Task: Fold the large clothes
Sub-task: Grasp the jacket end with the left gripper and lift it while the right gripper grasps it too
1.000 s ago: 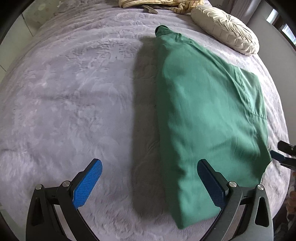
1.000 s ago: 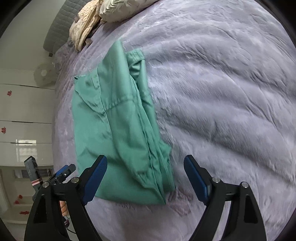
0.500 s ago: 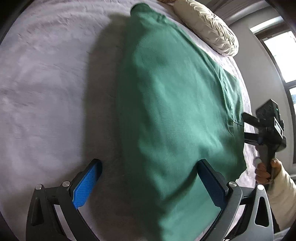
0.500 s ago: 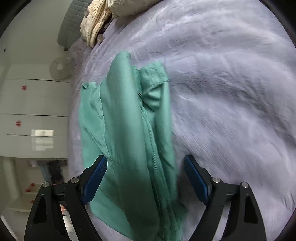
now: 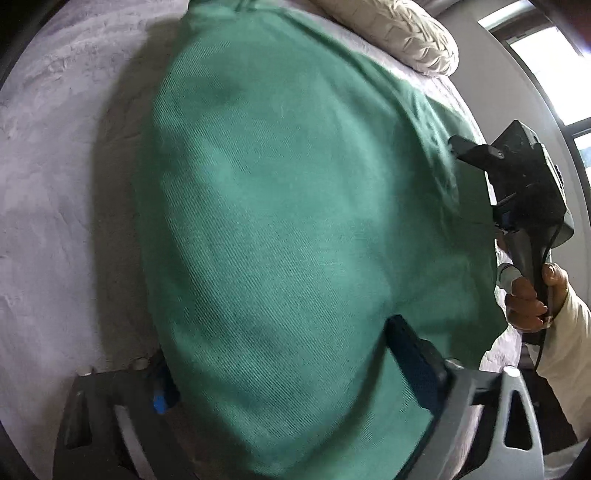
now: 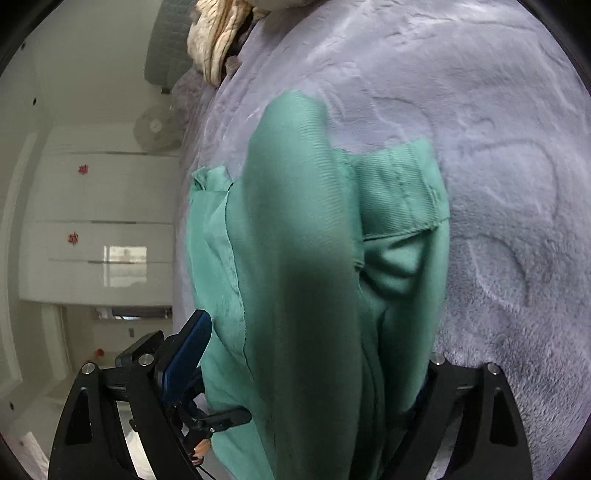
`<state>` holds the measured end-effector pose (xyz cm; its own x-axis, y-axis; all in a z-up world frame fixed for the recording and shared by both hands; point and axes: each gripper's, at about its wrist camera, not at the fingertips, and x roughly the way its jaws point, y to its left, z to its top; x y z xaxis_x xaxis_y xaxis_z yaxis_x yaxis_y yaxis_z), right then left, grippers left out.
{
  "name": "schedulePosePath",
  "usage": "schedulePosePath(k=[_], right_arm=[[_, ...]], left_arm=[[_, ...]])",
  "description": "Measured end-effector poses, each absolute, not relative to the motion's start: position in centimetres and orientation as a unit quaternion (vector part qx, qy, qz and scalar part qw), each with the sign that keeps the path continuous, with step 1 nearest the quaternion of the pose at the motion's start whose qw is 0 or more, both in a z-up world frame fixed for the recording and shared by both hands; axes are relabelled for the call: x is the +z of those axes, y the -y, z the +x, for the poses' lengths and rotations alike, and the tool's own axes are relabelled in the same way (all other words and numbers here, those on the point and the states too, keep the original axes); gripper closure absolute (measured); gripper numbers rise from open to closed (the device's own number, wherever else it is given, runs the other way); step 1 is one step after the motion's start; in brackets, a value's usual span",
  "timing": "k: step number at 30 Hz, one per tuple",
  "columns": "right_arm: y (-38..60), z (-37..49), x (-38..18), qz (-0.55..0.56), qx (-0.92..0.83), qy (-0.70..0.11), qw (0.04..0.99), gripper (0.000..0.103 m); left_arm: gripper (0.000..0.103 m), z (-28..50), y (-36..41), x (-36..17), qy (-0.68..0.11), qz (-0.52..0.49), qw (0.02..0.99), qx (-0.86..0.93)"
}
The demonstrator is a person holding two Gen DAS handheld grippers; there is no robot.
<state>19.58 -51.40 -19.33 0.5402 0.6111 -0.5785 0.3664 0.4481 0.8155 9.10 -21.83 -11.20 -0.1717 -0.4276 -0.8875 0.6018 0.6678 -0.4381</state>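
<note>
Both grippers sit low over the grey blanket [image 6: 498,147], spread wide with the green garment [image 5: 295,221] lying between their fingers — the left gripper [image 5: 288,362] near one end, the right gripper [image 6: 310,373] at the other. Cloth covers most of each far fingertip — whether any pad touches fabric is unclear. A cream pillow [image 5: 402,33] lies beyond.

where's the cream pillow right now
In the left wrist view the cream pillow sits at the top right, on the grey blanket just beyond the far end of the green garment.
</note>
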Motion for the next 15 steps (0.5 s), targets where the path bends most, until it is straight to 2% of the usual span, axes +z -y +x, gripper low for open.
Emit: schedulePosePath(k=[1, 2, 4, 5, 6, 8, 15], right_arm=[[51.3, 19.7, -19.3, 0.516, 0.084, -0.475, 0.708, 0.022], [51.2, 19.8, -19.2, 0.51, 0.078, -0.482, 0.708, 0.043], [51.3, 19.5, -19.4, 0.513, 0.075, -0.484, 0.705, 0.069], [51.6, 19.0, -19.4, 0.532, 0.083, -0.469, 0.7, 0.077], [51.7, 18.7, -19.2, 0.542, 0.09, -0.459, 0.698, 0.079], [51.5, 18.4, -18.4, 0.561, 0.109, -0.435, 0.695, 0.081], [48.8, 18.3, -15.1, 0.576, 0.144, -0.399, 0.698, 0.081]], left_arm=[[0.021, 9.0, 21.7, -10.9, -0.646, 0.066, 0.645, -0.403], [0.028, 9.0, 21.6, -10.7, -0.642, 0.065, 0.65, -0.402], [0.039, 9.1, 21.2, -10.0, -0.635, 0.057, 0.654, -0.407], [0.045, 9.2, 21.0, -9.5, -0.632, 0.053, 0.654, -0.412], [0.05, 9.3, 20.8, -9.1, -0.63, 0.049, 0.654, -0.415], [0.053, 9.5, 20.5, -7.9, -0.625, 0.039, 0.655, -0.424], [0.054, 9.5, 17.6, -4.3, -0.611, 0.017, 0.653, -0.448]])
